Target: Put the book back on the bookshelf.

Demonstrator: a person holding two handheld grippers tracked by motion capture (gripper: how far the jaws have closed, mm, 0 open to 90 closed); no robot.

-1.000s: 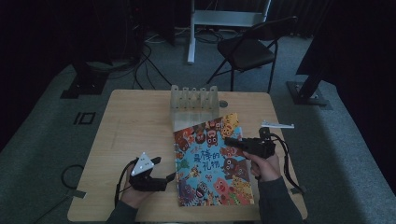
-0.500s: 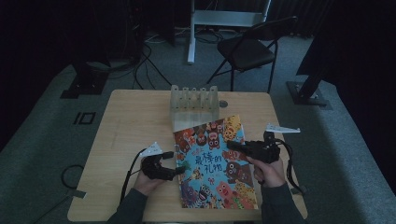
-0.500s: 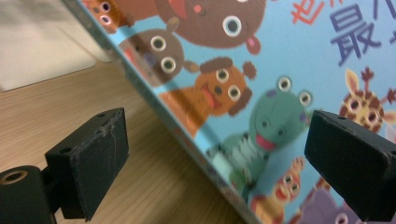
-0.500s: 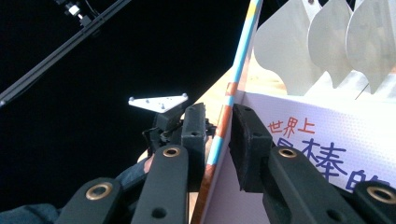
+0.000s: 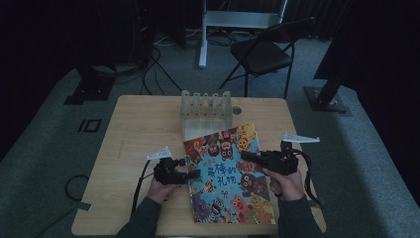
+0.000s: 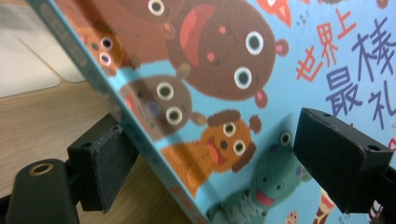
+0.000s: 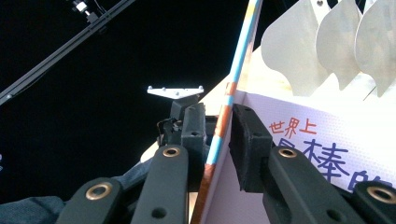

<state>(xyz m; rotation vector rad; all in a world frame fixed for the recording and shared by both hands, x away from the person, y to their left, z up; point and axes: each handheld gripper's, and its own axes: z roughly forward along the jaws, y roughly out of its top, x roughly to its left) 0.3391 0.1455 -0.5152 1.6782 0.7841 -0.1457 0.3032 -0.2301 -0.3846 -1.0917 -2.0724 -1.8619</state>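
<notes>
The room is dim, its far edges falling into black. A grey carpet [image 5: 44,148] covers the floor around the light wooden surface [image 5: 143,129]. Behind the surface stands a black folding chair [image 5: 262,52], and beside it a white metal stand [image 5: 233,20] rises on a pale post. Dark cables [image 5: 153,64] trail across the carpet at the back left, near a black base plate [image 5: 91,91]. Another dark stand foot [image 5: 327,96] sits at the right. A cable loop [image 5: 74,186] lies on the floor left of the surface.
</notes>
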